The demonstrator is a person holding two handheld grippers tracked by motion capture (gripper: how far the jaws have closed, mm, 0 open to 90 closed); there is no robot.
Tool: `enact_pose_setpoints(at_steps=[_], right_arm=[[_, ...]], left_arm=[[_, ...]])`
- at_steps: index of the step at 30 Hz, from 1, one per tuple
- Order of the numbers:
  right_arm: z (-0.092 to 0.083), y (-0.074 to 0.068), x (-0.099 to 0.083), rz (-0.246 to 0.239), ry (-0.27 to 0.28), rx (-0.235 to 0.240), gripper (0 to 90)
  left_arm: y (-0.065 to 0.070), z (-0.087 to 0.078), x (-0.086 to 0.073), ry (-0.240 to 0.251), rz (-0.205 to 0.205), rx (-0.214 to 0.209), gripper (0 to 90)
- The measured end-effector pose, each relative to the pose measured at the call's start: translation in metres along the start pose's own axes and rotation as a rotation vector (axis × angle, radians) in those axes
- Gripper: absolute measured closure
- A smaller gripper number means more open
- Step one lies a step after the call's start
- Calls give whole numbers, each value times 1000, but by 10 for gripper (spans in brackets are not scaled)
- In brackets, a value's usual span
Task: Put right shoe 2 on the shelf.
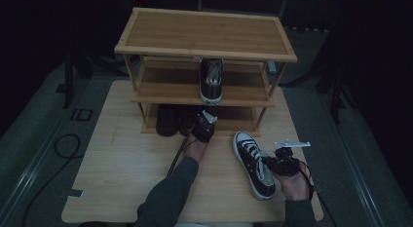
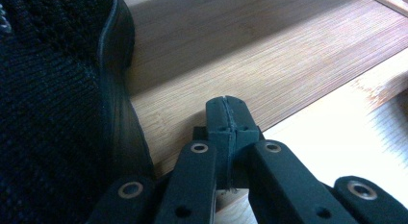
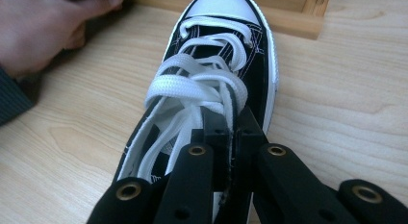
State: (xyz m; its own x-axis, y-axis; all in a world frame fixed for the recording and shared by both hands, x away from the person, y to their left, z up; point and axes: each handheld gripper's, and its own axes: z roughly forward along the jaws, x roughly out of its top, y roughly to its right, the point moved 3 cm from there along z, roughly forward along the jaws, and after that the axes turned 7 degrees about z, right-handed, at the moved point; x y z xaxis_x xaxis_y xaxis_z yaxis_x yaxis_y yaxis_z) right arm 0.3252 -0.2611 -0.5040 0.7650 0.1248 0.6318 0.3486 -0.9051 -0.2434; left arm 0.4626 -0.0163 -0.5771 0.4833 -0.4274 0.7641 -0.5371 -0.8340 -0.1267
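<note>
right gripper view has the right gripper (image 3: 230, 119) pinching the sneaker (image 3: 219, 80)'s side wall; left gripper (image 2: 226, 113) is closed, empty. next, i'd guess: lift it onto the shoe rack (image 1: 204, 34).

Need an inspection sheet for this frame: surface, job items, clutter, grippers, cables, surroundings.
Surface: light wooden table, mostly bare.
Job's things: black-and-white sneaker lies on the table, toe toward the shoe rack; matching sneaker on the middle shelf; dark shoes on the bottom shelf.
Clutter: nothing seen.
Grippers: left gripper shut, holding nothing, at the bottom shelf beside a dark shoe; right gripper shut on the sneaker's side wall at the opening.
Cables: one trails from each gripper; another cable loops on the floor at left.
Surroundings: grey floor, dark background.
</note>
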Motion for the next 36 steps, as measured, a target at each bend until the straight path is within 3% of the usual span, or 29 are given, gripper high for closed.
enact_pose_setpoints(at_steps=[14, 36], right_arm=[[-13, -2, 15, -4, 33, 44, 880], [-30, -14, 38, -67, 57, 97, 880]], left_arm=[[0, 0, 0, 0, 0, 0, 900], [0, 0, 0, 0, 0, -1, 900]])
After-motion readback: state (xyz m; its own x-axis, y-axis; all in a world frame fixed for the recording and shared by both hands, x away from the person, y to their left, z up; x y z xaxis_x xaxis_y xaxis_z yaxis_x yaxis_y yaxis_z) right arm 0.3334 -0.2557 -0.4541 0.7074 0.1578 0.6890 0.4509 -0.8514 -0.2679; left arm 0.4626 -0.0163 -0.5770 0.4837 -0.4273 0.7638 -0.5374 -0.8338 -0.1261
